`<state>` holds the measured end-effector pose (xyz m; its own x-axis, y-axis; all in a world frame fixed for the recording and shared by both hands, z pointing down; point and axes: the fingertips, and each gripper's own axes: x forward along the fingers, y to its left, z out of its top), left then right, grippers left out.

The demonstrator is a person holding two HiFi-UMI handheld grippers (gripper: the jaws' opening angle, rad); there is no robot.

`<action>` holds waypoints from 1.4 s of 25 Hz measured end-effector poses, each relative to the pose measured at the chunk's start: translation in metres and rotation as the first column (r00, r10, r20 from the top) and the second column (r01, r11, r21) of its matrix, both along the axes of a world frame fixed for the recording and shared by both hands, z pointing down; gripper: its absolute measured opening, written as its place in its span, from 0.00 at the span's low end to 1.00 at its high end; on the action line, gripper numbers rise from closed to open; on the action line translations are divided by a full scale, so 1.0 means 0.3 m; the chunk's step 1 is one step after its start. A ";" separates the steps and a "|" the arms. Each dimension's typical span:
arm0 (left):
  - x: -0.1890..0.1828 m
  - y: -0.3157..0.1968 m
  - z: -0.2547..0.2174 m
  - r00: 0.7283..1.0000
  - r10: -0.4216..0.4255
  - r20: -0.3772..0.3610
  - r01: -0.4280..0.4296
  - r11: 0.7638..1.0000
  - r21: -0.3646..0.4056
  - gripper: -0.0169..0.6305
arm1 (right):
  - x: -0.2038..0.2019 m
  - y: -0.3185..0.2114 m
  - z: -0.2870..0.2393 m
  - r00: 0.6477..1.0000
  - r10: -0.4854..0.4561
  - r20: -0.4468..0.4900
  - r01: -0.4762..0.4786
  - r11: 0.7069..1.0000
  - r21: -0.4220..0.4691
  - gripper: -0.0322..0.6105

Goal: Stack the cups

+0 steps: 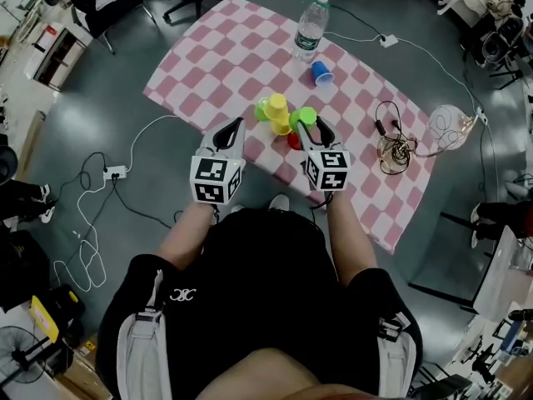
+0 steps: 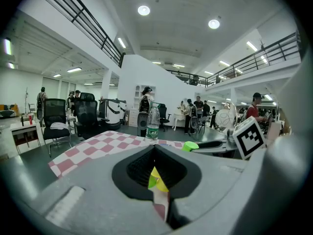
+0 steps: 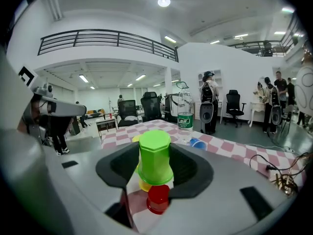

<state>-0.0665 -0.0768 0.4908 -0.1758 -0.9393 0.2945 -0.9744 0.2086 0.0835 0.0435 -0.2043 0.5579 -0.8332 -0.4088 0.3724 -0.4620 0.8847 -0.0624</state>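
The right gripper (image 1: 312, 132) is closed on a green cup (image 3: 154, 151). The cup is held upside down between the two dark pads, which are pressed against its sides. Just below it, at 6 o'clock in the right gripper view, a red cup (image 3: 157, 199) is seen on the cloth (image 1: 225, 48). A yellow cup (image 1: 278, 111) is mostly hidden behind the green one there, with only a rim showing. Whether the green cup touches either of them cannot be told.

In the head view the red cup is largely covered by the right gripper, and only a small patch is left visible at 7 o'clock of the green cup. The yellow cup is found at 9 o'clock of the green one, and a lime cup (image 1: 263, 111) is set just beside it, again at 9 o'clock. How these two are seated is too small to be made out.

The left gripper (image 1: 236, 128) is held at 8 o'clock of the cups, near the cloth's edge. Its jaws are drawn together with nothing between them. Through the slit in its own view only slivers of yellow and lime are seen.

Farther out, a blue cup (image 1: 321, 73) lies well apart at 1 o'clock, with a bottle (image 1: 311, 25) beyond it at 12. A tangle of wire (image 1: 395, 148) is seen at 3 o'clock. Part of the cloth's near edge is hidden by the grippers.
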 end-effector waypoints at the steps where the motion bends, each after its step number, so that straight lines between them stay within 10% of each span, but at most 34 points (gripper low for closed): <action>1: -0.005 0.004 0.004 1.000 -0.003 -0.001 0.003 1.000 -0.002 0.05 | -0.004 0.001 0.007 1.000 -0.001 -0.005 0.001 1.000 0.000 0.36; 35: -0.074 0.029 0.054 0.999 -0.039 -0.022 0.038 0.999 -0.035 0.05 | -0.061 0.004 0.116 1.000 0.009 -0.004 -0.009 1.000 0.014 0.46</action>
